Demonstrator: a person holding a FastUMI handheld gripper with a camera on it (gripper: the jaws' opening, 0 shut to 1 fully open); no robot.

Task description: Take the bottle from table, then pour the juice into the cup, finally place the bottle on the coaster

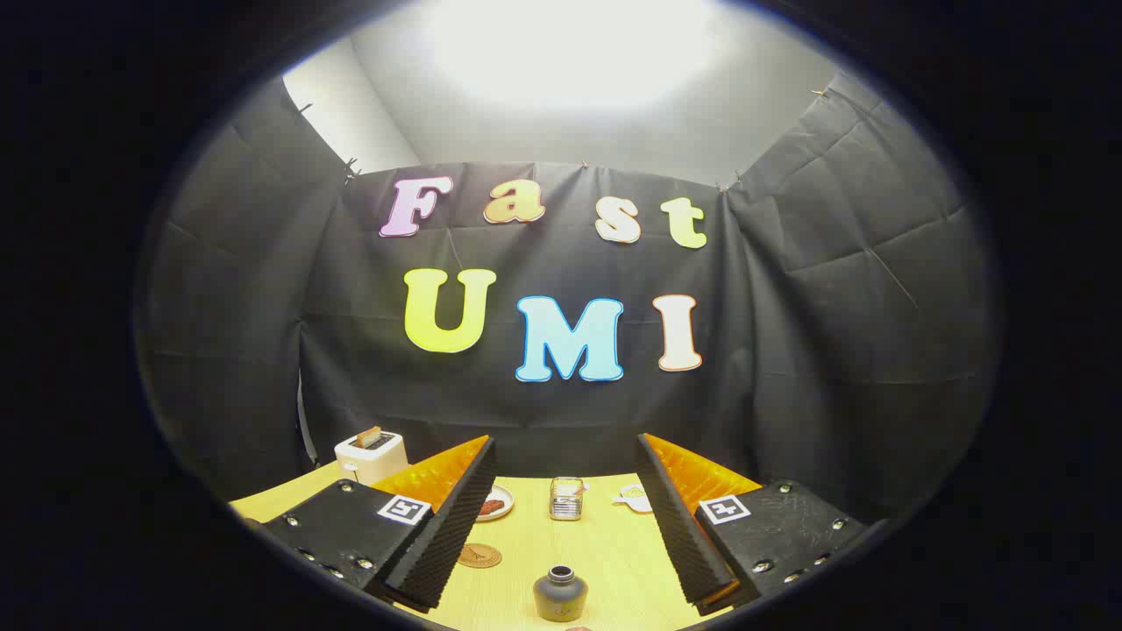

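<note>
Gripper view: the gripper point(561, 491) stands wide open with nothing between its fingers point(447, 517), which slope up and outward over a yellow table point(605, 561). The bottle point(560, 593), dark and squat with its mouth uncovered, stands upright on the table in the gap between the fingers, near their roots, at about 6 o'clock from the cup. The cup point(566, 498), a clear glass, stands farther out, just beyond the fingertips and centred between them. The coaster point(479, 556), a round brown disc, lies at about 10 o'clock from the bottle, partly hidden by the left finger. Beyond it sit a plate point(498, 503) with food and a toaster point(372, 454); a small white thing lies at 3 o'clock from the cup.

By my reading the first step is in hand: the bottle is not yet taken. The next move calls for lowering the fingers to either side of the bottle's body, keeping it centred, then closing firmly enough that it will not slip when tilted over the cup.
</note>
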